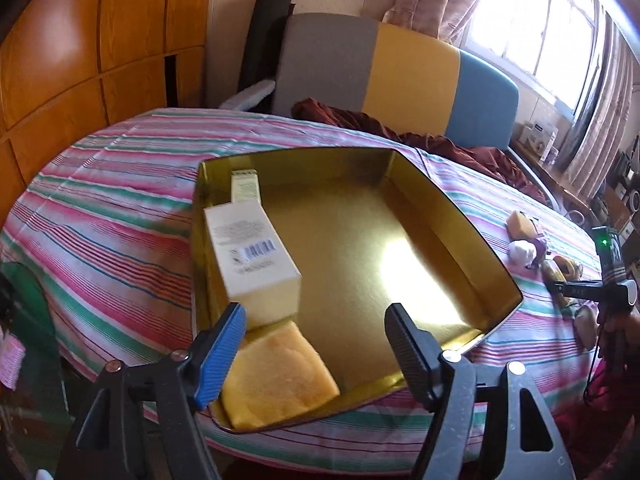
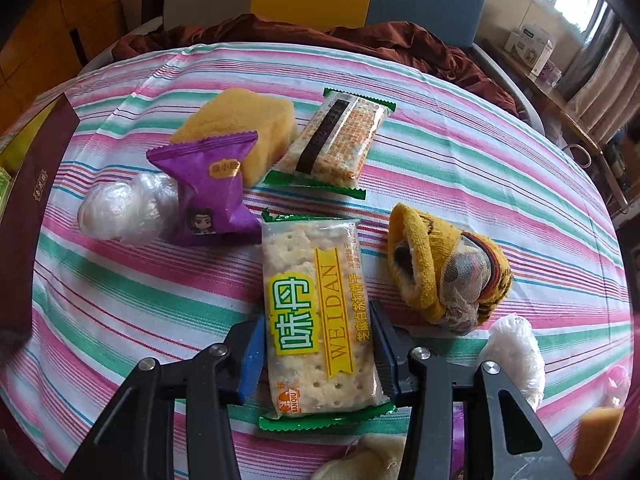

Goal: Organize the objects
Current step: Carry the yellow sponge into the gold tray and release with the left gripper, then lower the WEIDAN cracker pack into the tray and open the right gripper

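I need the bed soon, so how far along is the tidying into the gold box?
Early. Done: a cream carton and a yellow sponge lie in the gold box; the left gripper is open above it. In hand: the right gripper clamps a cracker packet. Left: another sponge, purple snack, second cracker packet, yellow sock bundle.
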`<state>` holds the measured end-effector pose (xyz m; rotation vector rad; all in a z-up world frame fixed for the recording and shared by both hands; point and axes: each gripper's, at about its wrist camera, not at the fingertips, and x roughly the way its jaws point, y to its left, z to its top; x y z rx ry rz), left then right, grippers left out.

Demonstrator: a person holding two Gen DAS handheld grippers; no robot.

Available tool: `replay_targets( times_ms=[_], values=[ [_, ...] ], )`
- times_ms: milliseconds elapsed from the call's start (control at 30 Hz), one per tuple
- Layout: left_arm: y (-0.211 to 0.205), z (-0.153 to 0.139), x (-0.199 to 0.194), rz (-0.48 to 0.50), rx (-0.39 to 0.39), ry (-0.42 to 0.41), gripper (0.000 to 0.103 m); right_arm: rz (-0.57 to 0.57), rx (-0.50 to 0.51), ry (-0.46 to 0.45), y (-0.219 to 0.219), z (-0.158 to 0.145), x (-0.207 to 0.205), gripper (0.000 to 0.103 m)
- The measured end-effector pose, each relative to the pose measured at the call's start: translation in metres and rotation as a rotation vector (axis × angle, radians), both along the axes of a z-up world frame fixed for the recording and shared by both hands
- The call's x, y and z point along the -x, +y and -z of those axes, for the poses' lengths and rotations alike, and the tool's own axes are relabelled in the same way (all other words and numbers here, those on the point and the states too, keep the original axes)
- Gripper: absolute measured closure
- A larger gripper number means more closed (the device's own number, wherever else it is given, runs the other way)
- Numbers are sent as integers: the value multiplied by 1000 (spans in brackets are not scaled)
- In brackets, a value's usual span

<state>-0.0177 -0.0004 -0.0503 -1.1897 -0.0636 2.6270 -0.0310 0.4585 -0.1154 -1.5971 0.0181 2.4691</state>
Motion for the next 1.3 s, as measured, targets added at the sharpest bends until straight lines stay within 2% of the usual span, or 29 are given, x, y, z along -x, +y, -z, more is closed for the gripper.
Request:
replay_targets(
  times_ms=[200,367,533,733,900,1033,1233,1300],
  values=[
    [3,-5,-4,26,-11,27,31,12,52,-5,-3,-10,-7,56],
    [1,-2,-3,26,-24,15,31,-15,124,91,-27,-43,-19,56],
    [-9,-2,0,-15,-32,17,33,-135,212,161,-82,-71,-13,56],
    [-32,-10,1,-104,-26,49,33,-306,325,204,-175,-89,6,55],
    [-48,-9,4,-149,-32,47,33,-393,374,159,-243,-78,26,55],
    [-57,-6,8,-176,-42,38,33,-437,369,101,-284,-61,38,55],
    [-64,-1,9,-193,-53,25,33,-431,377,29,-321,-34,53,55],
    [-65,0,10,-198,-55,22,33,-439,411,3,-331,-28,56,53]
  ],
)
